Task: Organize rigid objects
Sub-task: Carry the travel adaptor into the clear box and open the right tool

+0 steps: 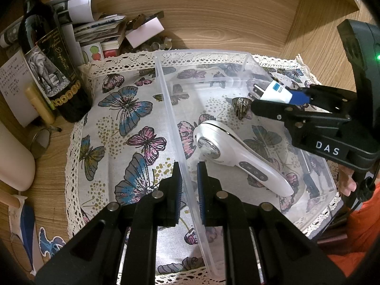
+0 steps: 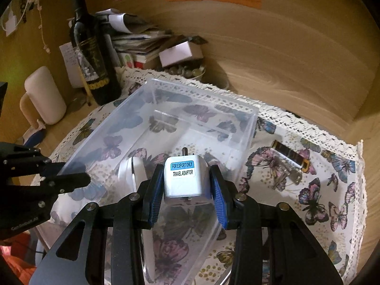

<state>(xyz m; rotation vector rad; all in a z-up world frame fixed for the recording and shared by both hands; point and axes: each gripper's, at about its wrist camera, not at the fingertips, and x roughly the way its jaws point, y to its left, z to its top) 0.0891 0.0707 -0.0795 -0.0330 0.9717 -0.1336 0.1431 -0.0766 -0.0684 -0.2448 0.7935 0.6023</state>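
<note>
Left gripper (image 1: 189, 180): pads straddle the near wall of the clear plastic bin (image 1: 166, 109), pressed close on it; actual contact hard to confirm. Right gripper (image 2: 186, 185): blue pads pinch the white travel adaptor (image 2: 182, 180), held above the bin interior w/ prongs pointing away. In the bin: white handheld device (image 1: 237, 156), partly hidden in right view by adaptor & bin wall; small metallic clip-like item (image 1: 241, 106), identity unclear. Battery (image 2: 291, 155) lies on the butterfly cloth (image 1: 123, 123) outside the bin, beside blurred metal pieces. Cloth covers a wooden table (image 1: 213, 19); wine bottle (image 1: 49, 66) & paper pile (image 1: 95, 26) at far left; wood panel behind.
</note>
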